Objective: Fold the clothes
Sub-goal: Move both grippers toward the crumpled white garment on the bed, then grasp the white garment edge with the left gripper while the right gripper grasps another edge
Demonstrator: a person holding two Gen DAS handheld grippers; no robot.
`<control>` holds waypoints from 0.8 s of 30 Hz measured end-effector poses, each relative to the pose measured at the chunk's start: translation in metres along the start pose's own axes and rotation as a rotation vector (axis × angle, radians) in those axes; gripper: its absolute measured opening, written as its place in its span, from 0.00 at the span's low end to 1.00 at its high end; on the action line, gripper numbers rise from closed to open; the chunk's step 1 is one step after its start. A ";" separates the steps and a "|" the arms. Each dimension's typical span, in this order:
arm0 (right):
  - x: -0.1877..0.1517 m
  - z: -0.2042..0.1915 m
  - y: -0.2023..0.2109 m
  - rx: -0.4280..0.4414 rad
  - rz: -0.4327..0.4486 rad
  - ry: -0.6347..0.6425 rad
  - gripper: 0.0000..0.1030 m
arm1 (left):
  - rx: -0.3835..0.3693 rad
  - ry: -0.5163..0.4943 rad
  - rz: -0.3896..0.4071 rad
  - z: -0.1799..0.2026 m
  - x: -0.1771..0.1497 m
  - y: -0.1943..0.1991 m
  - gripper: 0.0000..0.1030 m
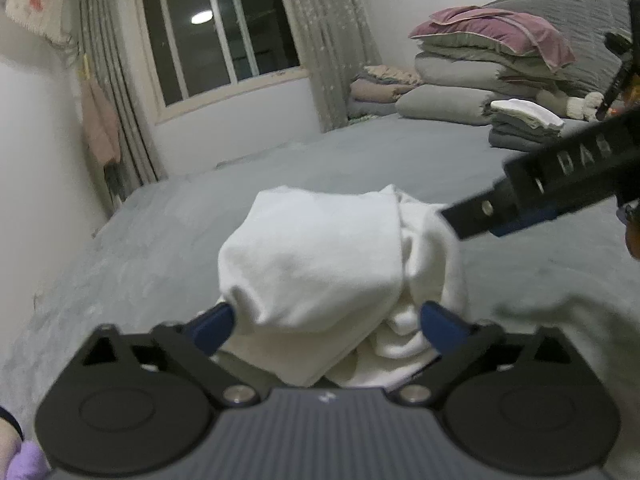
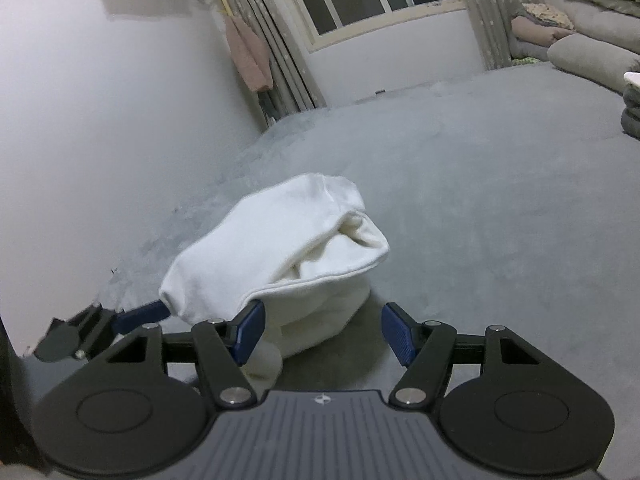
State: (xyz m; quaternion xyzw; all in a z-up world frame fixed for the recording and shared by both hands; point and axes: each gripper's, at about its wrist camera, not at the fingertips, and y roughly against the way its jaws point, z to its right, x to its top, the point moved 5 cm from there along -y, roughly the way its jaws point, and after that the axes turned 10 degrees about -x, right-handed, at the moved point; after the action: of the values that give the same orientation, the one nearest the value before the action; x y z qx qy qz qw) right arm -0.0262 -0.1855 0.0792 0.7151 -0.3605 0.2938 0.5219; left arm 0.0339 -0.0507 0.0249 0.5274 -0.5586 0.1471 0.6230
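a grey bed (image 2: 480,200) carries a bundled white garment (image 1: 320,264) lying between the left gripper (image 1: 326,324)'s wide-spread jaws, unpinched. the right gripper (image 2: 322,330) stands part open, empty, garment just beyond its left finger.

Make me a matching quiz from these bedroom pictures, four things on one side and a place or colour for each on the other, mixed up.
Things
1. white garment
2. pink cloth
3. mauve blanket
4. window

Descriptions
A. hangs beside the curtain
B. dark panes, with a lamp's reflection
C. bundled on the grey bed, between the left claw's fingers
D. tops the bedding stack at the far right

Pairs: 1-C, 2-A, 3-D, 4-B
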 end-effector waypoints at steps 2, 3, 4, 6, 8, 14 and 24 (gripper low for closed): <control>0.001 -0.001 0.001 0.017 0.008 -0.016 0.63 | 0.010 -0.014 -0.016 -0.003 -0.004 -0.005 0.98; 0.001 -0.002 0.001 0.027 0.008 -0.024 0.63 | 0.007 -0.010 -0.026 -0.005 -0.006 -0.008 0.93; 0.000 -0.004 -0.001 0.034 0.000 -0.024 0.64 | 0.002 -0.006 -0.037 -0.006 -0.008 -0.010 0.90; -0.004 -0.011 -0.009 0.019 -0.038 0.005 0.64 | -0.005 0.009 -0.057 -0.010 -0.012 -0.014 0.71; -0.012 -0.016 -0.020 -0.021 -0.076 0.051 0.64 | -0.017 0.027 -0.062 -0.014 -0.014 -0.014 0.61; -0.018 -0.021 -0.042 -0.078 -0.114 0.086 0.63 | -0.022 0.123 -0.076 -0.029 -0.015 -0.014 0.04; -0.014 -0.025 -0.042 -0.071 -0.086 0.147 0.18 | 0.016 0.286 0.102 -0.072 0.010 0.028 0.03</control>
State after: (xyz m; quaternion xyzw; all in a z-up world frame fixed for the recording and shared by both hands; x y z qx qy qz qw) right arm -0.0006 -0.1509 0.0525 0.6874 -0.3001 0.3097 0.5843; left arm 0.0543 0.0160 0.0601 0.4772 -0.4891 0.2565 0.6836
